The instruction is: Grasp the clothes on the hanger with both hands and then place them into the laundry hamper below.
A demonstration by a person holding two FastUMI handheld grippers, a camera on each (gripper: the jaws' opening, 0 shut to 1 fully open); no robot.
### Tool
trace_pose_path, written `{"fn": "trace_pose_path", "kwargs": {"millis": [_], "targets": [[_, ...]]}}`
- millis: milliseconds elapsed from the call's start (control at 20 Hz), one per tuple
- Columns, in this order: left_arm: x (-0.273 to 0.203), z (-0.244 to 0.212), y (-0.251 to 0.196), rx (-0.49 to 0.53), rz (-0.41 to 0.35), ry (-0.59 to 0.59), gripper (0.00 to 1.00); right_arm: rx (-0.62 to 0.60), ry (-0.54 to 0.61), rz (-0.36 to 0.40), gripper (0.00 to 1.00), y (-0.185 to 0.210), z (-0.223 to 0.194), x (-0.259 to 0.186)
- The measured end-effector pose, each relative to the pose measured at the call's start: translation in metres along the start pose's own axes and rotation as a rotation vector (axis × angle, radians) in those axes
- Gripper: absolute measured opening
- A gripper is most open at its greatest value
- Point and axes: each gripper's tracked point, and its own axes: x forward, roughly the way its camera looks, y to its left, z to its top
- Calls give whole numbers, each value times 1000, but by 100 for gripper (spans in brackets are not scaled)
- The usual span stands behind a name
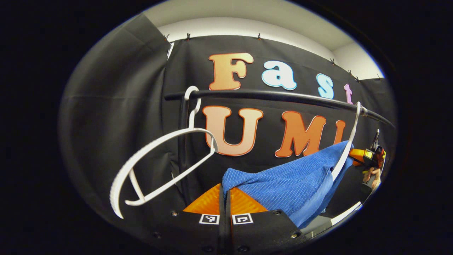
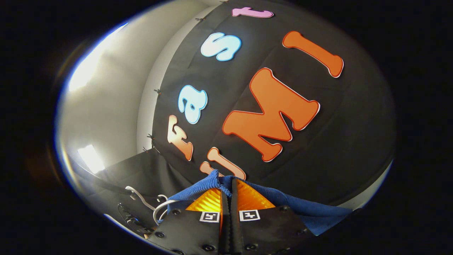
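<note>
Between both claws [image 1: 225, 193] [image 2: 226, 193], each clamped on it, stretches ribbed blue cloth [image 1: 283, 184].

The cloth [image 1: 283, 184] is bright blue with fine ribbed lines running across it. Both hangers, the bare one [image 1: 155, 166] and the one carrying the cloth [image 1: 348, 145], are white; the rail [image 1: 269, 95] is black.

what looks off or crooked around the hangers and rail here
The empty white hanger hangs tilted on the black rail, swung well off level. The blue cloth sits half off the second hanger, stretched toward the left gripper, whose fingers are shut on its edge. Nothing looks torn or broken.
</note>
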Motion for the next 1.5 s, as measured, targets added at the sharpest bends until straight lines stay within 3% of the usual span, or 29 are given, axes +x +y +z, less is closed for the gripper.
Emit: {"fn": "trace_pose_path", "kwargs": {"millis": [100,200,350,800,1100,1350,1500], "targets": [[4,-12,-5,-42,-25,28,0,-4,-20,24,6,7,14,7],[7,-25,-10,-8,-34,61,0,-23,-22,42,6,8,20,5],[11,-46,-17,20,-51,99,0,59,4,54,6,1,16,5],[-8,-104,-31,-155,-68,91,0,251,59,140,6,10,4,-6],[-56,-130,-65,-236,-131,102,0,248,78,147,6,10,17,-16],[-96,-101,-85,-354,-143,57,0,271,70,119,6,-15,25,-14],[-115,-81,-73,-349,-99,25,0,292,133,114,6,-24,-2,1]]}}
